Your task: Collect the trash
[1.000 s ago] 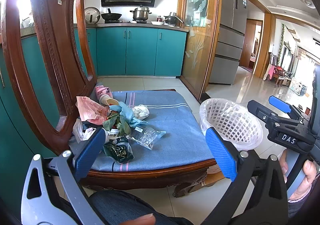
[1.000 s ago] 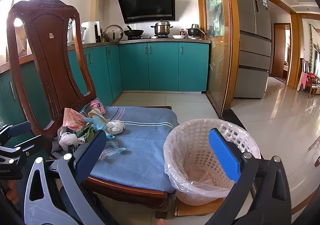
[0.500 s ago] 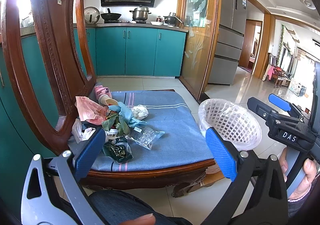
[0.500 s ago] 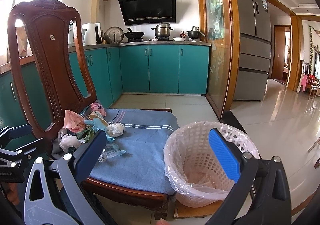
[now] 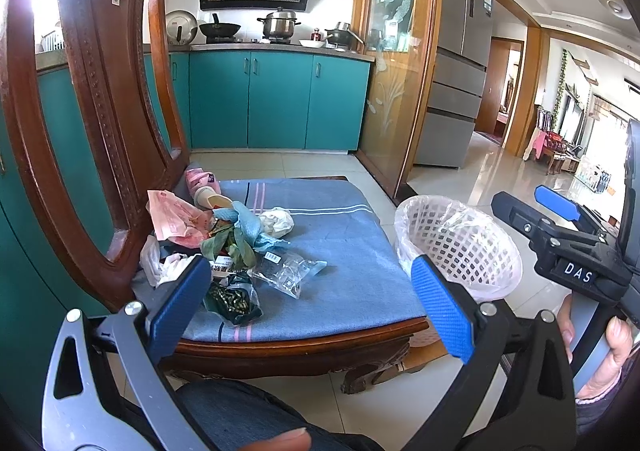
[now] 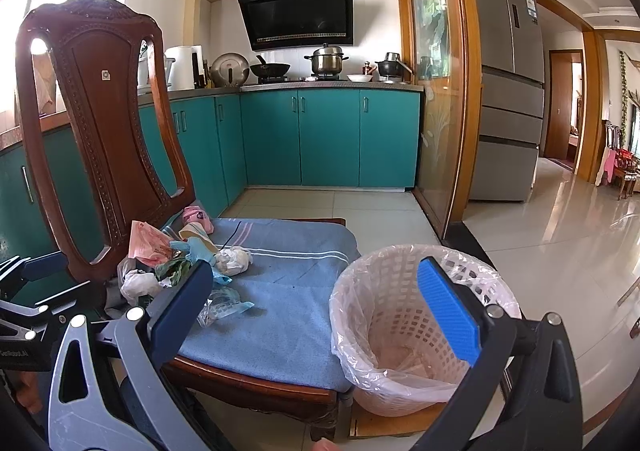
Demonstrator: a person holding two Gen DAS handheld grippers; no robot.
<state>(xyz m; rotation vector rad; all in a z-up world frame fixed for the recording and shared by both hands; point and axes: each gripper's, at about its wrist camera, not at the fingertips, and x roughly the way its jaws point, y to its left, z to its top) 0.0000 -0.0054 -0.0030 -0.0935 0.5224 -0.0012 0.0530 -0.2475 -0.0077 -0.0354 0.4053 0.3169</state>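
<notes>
A pile of trash point(image 5: 224, 239) lies on the left of a blue cushion point(image 5: 344, 251) on a wooden chair: pink wrapper, white crumpled tissue point(image 5: 276, 222), green leaves, clear plastic bag point(image 5: 286, 271), dark snack bag point(image 5: 232, 297). The pile also shows in the right wrist view point(image 6: 180, 263). A white lattice bin point(image 6: 404, 331) with a clear liner stands on the floor right of the chair, also in the left wrist view point(image 5: 456, 247). My left gripper point(image 5: 312, 303) is open and empty before the chair's front edge. My right gripper point(image 6: 316, 311) is open and empty, above the bin's near side.
The tall carved chair back point(image 6: 100, 123) rises at the left. Teal kitchen cabinets point(image 6: 332, 139) and a stove with pots stand behind. A glass partition and a fridge point(image 6: 508, 91) are at the right. Tiled floor point(image 6: 552, 251) lies beyond the bin.
Both views have shifted slightly; the chair and bin sit a little lower and farther in frame. Both grippers stay open and empty. The trash has not moved.
</notes>
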